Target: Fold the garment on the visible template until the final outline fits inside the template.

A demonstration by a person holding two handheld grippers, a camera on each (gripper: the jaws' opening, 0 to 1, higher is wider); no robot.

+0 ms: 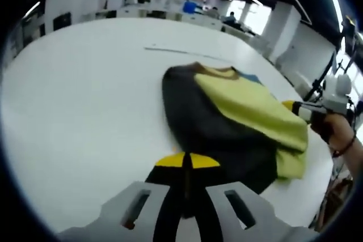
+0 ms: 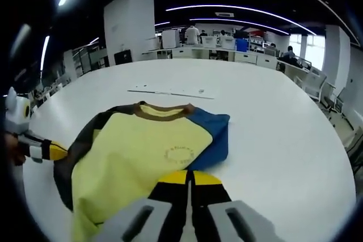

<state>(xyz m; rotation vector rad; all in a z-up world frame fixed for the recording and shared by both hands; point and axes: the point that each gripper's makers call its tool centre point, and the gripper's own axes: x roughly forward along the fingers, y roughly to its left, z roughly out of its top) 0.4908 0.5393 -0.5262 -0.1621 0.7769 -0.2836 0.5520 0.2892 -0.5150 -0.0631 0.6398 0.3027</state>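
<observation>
A garment [image 2: 142, 151] lies on the white table [image 2: 283, 128], with a yellow body, a brown collar, a blue sleeve [image 2: 212, 134] and a dark sleeve. In the left gripper view the garment [image 1: 227, 117] shows its dark side nearest, with yellow folded over it. My left gripper [image 1: 186, 161] has its yellow tips pressed together at the dark edge; it appears again as the left gripper [image 2: 57, 152] at the dark sleeve. My right gripper [image 2: 187, 178] is shut at the near yellow-blue hem, and the right gripper [image 1: 290, 106] touches the yellow edge.
A thin marked strip [image 2: 170, 92] lies on the table beyond the collar, also visible as the strip [image 1: 181, 52]. A person's hand [image 1: 340, 131] holds the right gripper near the table's edge. Desks and people [image 2: 193, 35] stand far behind. Bare table surrounds the garment.
</observation>
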